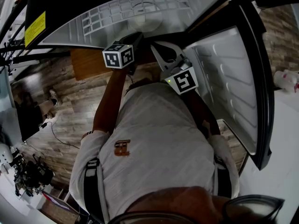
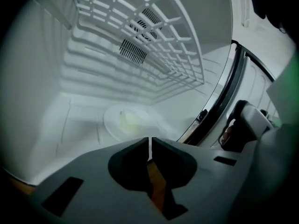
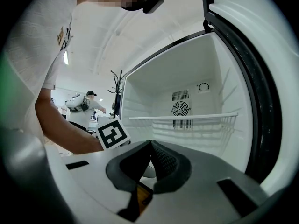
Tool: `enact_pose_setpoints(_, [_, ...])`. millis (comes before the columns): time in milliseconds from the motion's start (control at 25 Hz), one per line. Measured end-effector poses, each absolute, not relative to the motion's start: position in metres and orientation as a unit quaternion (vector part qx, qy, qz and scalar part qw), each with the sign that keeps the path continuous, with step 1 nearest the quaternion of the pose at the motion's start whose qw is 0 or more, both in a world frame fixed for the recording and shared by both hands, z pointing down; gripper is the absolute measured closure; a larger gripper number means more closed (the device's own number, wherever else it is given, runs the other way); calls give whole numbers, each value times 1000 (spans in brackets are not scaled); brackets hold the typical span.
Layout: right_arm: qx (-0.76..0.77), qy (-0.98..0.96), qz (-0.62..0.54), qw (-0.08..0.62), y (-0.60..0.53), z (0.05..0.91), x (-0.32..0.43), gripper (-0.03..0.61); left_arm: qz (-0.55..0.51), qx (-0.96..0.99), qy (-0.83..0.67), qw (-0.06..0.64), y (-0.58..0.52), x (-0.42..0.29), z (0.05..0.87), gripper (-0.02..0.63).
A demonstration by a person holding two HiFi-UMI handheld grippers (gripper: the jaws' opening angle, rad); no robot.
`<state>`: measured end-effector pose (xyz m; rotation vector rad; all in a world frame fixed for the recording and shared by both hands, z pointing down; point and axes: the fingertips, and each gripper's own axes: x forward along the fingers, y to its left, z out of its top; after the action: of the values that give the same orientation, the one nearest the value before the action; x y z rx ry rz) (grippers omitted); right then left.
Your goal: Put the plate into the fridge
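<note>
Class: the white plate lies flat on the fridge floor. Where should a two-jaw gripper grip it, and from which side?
Take the plate by its near rim, coming in low from the door side, one jaw over and one under. It lies flat on the fridge floor, so only the thin edge offers a pinch, and the wire shelf overhead probably bars a reach from above.

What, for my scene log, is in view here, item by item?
round white plate: one, white, on the fridge floor.
white wire shelf: one, white, above the plate.
white fridge: one, white inside, door open.
brown wooden plank floor: one, brown, outside the fridge.
left gripper: one, grey, jaws together, empty, pointing into the fridge.
right gripper: one, grey, jaws together, empty, facing the open fridge.
</note>
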<state>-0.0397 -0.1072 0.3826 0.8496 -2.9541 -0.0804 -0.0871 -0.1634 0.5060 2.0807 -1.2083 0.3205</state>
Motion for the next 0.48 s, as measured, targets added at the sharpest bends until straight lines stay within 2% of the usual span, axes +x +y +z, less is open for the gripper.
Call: enact_pose_setpoints(480, [291,-956,31,-13,-105,377,-42,546,45,871,-457,174,-144,-73,432,592])
